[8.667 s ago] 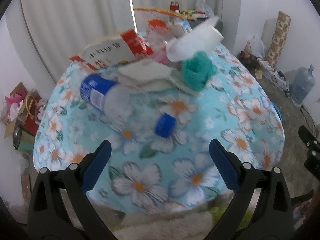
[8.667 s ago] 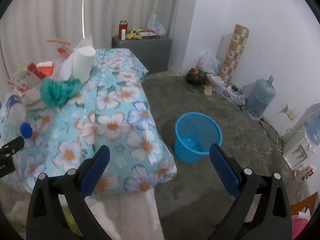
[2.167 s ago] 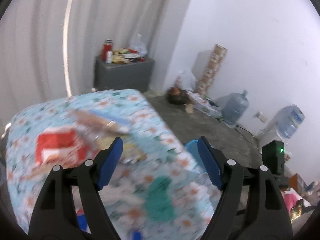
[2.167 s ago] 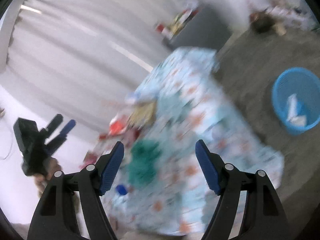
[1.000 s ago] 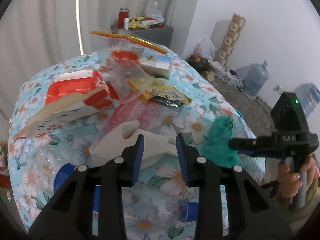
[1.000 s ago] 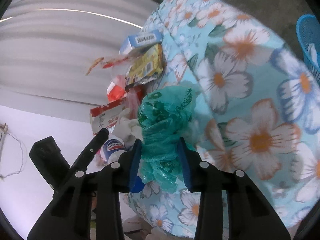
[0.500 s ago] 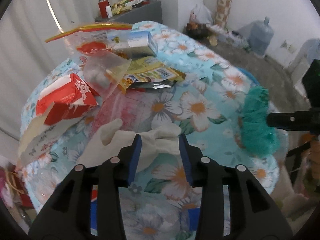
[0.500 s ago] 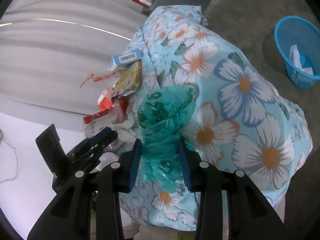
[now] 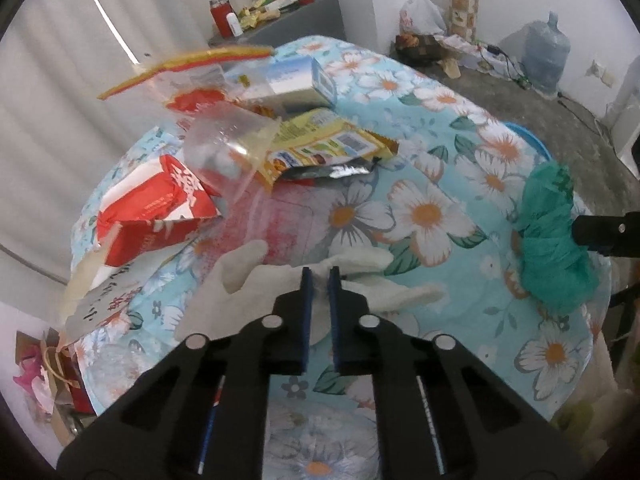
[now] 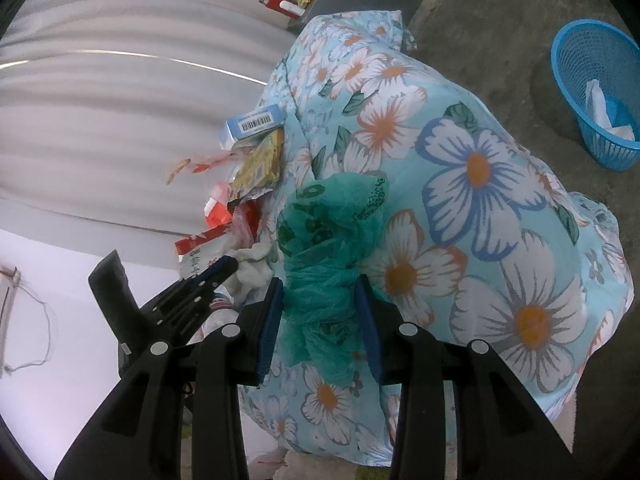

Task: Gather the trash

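Observation:
My left gripper (image 9: 319, 274) is shut on a crumpled white tissue (image 9: 256, 272) that lies on the flowered tablecloth (image 9: 432, 216); a fold of it is pinched between the blue pads. My right gripper (image 10: 319, 282) is shut on a bunched green plastic bag (image 10: 328, 240), held over the table's near edge. In the left wrist view the green bag (image 9: 552, 248) hangs at the right with the right gripper's black arm behind it. The left gripper (image 10: 224, 266) shows at the left of the right wrist view, its tip on the tissue.
More trash lies behind the tissue: a red carton (image 9: 152, 208), a clear plastic cup (image 9: 228, 148), a yellow snack wrapper (image 9: 320, 148) and a blue-white box (image 9: 296, 80). A blue basket (image 10: 560, 60) with white paper inside stands on the concrete floor beyond the table.
The left jaws, open around the white tissue before, have closed onto it. The right gripper keeps its hold on the green bag and has drawn back from the trash pile.

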Action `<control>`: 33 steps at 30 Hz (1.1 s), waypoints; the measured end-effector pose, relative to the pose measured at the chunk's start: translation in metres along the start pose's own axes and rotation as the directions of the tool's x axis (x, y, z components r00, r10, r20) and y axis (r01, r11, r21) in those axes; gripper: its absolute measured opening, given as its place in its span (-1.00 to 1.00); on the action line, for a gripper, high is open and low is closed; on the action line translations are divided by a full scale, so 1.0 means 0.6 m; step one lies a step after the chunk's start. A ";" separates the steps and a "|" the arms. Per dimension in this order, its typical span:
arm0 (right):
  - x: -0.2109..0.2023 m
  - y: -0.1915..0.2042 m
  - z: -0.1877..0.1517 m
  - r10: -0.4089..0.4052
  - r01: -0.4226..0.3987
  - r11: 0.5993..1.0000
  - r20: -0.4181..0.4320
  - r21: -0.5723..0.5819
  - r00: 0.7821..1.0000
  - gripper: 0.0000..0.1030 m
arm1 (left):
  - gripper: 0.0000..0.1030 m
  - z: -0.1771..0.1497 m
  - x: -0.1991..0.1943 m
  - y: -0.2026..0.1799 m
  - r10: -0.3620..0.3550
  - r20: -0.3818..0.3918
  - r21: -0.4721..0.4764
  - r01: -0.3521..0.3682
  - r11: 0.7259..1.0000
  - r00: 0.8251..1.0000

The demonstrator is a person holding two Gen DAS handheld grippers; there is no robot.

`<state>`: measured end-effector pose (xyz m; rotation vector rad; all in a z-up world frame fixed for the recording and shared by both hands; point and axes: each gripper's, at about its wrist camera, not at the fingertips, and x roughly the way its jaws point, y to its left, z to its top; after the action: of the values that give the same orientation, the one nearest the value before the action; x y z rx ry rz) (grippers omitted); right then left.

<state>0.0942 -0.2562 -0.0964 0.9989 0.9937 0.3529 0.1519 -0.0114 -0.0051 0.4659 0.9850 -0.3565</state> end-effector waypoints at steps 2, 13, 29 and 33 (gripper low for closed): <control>0.000 -0.002 0.001 0.006 -0.006 1.000 0.001 0.005 1.000 -0.30 | -0.99 0.001 -0.009 0.001 0.012 0.019 0.001 -0.012 1.000 1.000; -0.002 -0.005 0.002 0.012 -0.012 1.000 0.008 0.006 1.000 -0.30 | -1.00 0.001 -0.112 0.031 0.025 0.180 -0.064 -0.014 0.998 0.983; -0.032 -0.003 0.005 0.007 -0.007 1.000 0.046 -0.003 0.999 -0.30 | -1.00 0.019 -0.240 0.033 -0.186 0.417 -0.134 0.263 0.956 0.890; -0.054 -0.005 0.008 0.003 -0.002 1.000 0.071 -0.005 0.998 -0.30 | -1.00 0.015 -0.247 0.023 -0.293 0.448 -0.124 0.383 0.915 0.845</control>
<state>0.0800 -0.2818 -0.0810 1.0018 0.9275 0.3199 0.0896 0.0073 0.1290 0.0075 0.6645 -0.6388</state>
